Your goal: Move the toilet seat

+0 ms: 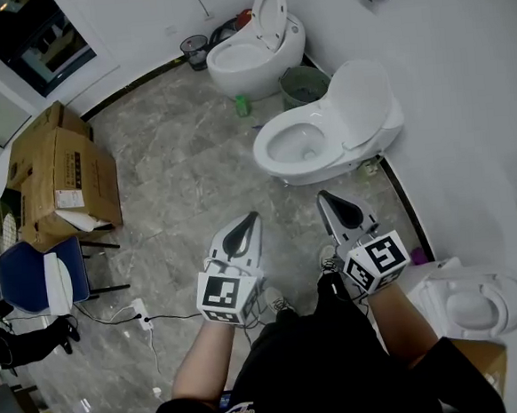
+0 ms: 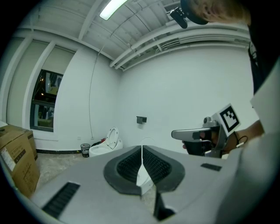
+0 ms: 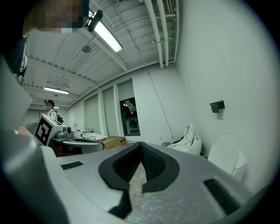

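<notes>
L tool (image 1: 253, 218), R tool (image 1: 323, 196) – both closed, empty, toilet (image 1: 295, 145) lid up, green bin (image 1: 303, 87) beside

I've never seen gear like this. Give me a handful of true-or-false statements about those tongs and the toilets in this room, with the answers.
1. The left tongs are closed and hold nothing. True.
2. The right tongs grip the near white oval toilet. False: they are closed, empty and not touching it.
3. That near toilet's lid stands raised. True.
4. The brown cardboard boxes stand to the right of the toilets. False: they are on the left, by the blue chair.
5. The far white toilet by the back wall is closed. False: it is open too.
</notes>
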Tool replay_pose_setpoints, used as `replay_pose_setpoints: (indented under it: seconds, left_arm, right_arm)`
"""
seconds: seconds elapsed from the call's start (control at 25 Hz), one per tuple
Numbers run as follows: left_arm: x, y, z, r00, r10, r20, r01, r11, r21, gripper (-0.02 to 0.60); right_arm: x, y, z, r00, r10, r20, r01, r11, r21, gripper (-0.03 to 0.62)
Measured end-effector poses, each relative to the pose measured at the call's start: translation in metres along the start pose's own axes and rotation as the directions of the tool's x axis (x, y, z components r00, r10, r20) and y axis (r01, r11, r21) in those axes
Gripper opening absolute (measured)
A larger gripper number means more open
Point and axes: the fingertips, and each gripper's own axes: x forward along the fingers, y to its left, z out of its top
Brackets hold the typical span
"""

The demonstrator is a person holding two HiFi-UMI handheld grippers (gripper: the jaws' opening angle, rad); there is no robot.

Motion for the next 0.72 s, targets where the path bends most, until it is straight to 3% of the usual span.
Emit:
replay_pose_setpoints:
  seconds: [0.32,0.36,0.52,0.72]
  left_arm:
    - [0.058,0.008,0.006,0.996,0.082,-0.018,-0.082,0.997,0.016,0.011]
    - [0.069,0.007,0.009,0.996,0.092,-0.018,-0.092,0.996,0.016,0.021]
    - [0.115,0.007,0.022,0.989,0.148,0.005,-0.148,0.989,0.016,0.168]
    - [0.162,0.007,0.031,0.973,0.232,0.024,-0.232,0.973,0.020,0.247]
  right_arm:
    - [0.039,-0.056,0.002,0.994,0.109,0.022,-0.110,0.993,0.040,0.028]
    - [0.044,-0.066,0.006,0.992,0.126,0.031,-0.128,0.991,0.047,0.070]
    - [0.065,-0.113,0.027,0.981,0.178,0.072,-0.180,0.983,0.022,0.218]
    - [0.085,-0.163,0.042,0.967,0.234,0.097,-0.234,0.972,-0.016,0.325]
